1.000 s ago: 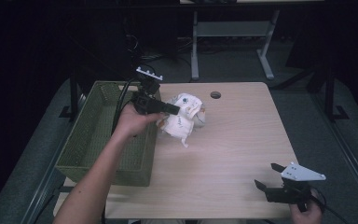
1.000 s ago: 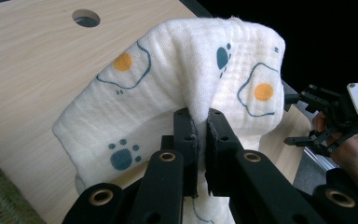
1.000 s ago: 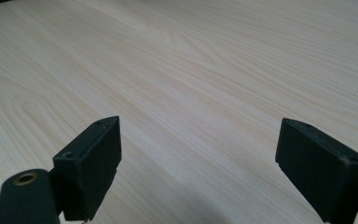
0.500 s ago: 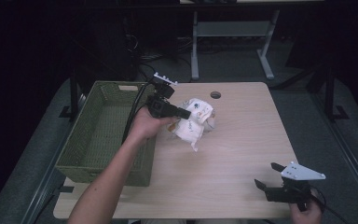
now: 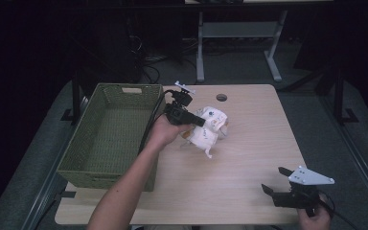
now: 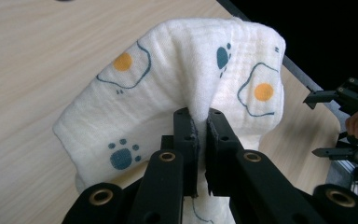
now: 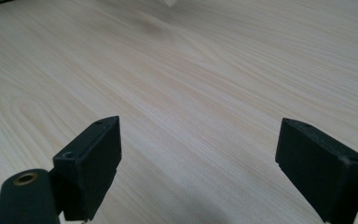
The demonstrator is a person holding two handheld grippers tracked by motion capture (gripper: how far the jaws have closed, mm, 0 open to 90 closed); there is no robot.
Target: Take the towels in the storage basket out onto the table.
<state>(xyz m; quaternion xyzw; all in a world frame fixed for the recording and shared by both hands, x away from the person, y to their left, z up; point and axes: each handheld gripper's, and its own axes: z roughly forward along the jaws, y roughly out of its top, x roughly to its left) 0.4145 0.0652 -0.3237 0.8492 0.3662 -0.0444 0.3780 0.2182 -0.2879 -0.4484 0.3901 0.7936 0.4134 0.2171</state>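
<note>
Two tongs in play, one loaded. Far left on the surface [image 5: 249, 143] sits the green woven basket [image 5: 110, 139], empty inside, long axis running away from the person, its right wall just beside the left hand [image 5: 160, 134]. Left tongs [image 5: 199, 120] are clamped on a fold of the white cloth [image 5: 206, 132], the one printed with fried eggs and blue paws; in the left gripper view the jaws stand pressed together with the cloth [image 6: 177, 88] pinched between them, and it drapes over and down both sides of the left tongs [image 6: 198, 135]. Cloth hangs bunched, lifted mostly off the wood, tail trailing down toward the surface [image 6: 37, 56], near the middle of the tabletop and to the right of the basket.

Key relation: cloth lies right of the basket, basket lies left of the loaded tongs, with nothing between them but the basket's right wall. Left hand is by far the nearer to both. If the cloth is headed for the basket, the move is likely a short leftward carry over that wall, with the hanging tail needing to clear the rim.

Right tongs [image 5: 278, 184] rest low at the near right corner, well apart from the cloth, jaws wide apart and holding nothing; right gripper view shows bare wood between them [image 7: 200, 154].
</note>
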